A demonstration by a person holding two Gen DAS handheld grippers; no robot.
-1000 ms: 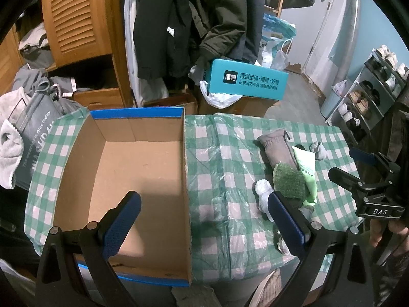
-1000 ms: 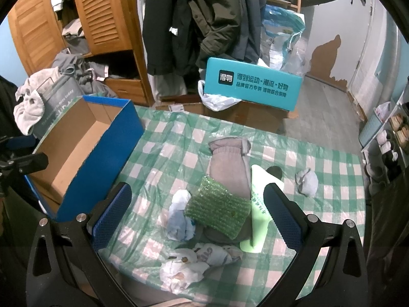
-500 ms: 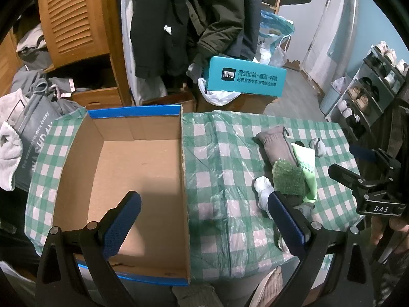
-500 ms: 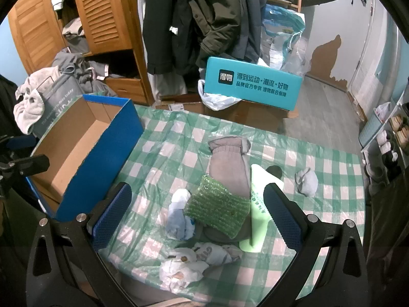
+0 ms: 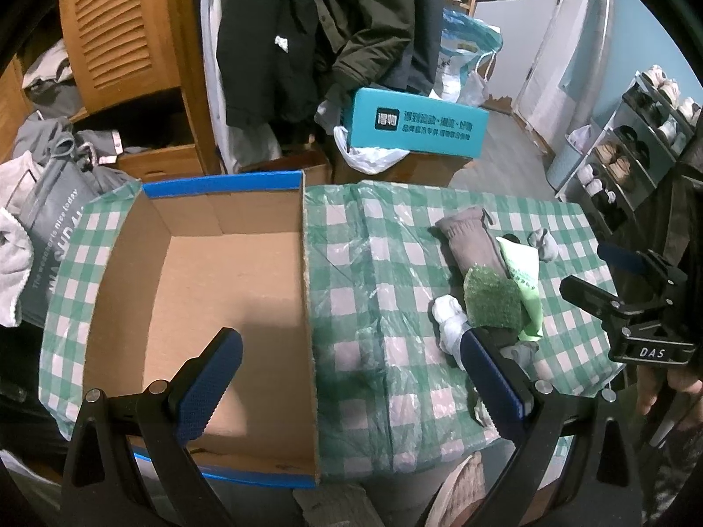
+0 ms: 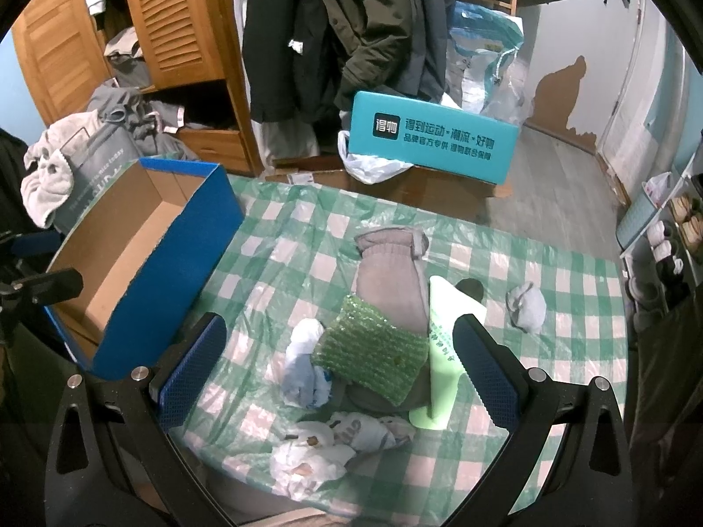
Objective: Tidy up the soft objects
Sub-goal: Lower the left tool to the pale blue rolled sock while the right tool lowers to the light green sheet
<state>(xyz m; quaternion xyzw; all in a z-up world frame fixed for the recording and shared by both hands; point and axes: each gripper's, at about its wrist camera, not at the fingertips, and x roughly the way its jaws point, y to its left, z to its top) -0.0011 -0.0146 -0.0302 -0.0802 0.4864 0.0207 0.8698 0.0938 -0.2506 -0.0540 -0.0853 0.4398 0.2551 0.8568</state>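
An empty blue cardboard box [image 5: 211,307] [image 6: 145,263] sits on the left of a green checked table. Right of it lies a pile of soft things: a grey mitten [image 6: 391,272] [image 5: 472,243], a green bubble-wrap pad [image 6: 371,349] [image 5: 492,301], a pale green pouch [image 6: 443,342], a light blue sock [image 6: 301,360], white socks [image 6: 334,443] and a small grey sock [image 6: 527,307]. My left gripper [image 5: 347,377] is open above the box's near right wall. My right gripper [image 6: 338,364] is open above the pile, empty; it also shows in the left wrist view [image 5: 615,294].
A teal shoebox [image 6: 433,140] stands on a brown carton behind the table. Hanging coats [image 6: 351,22], a wooden wardrobe [image 6: 171,22] and piled clothes [image 6: 88,145] are behind. A shoe rack [image 5: 637,131] stands right. The table's near edge is just below both grippers.
The left gripper has drifted slightly back and up, so the box and table look a little lower and farther. The right gripper has hardly moved. Both stay open.
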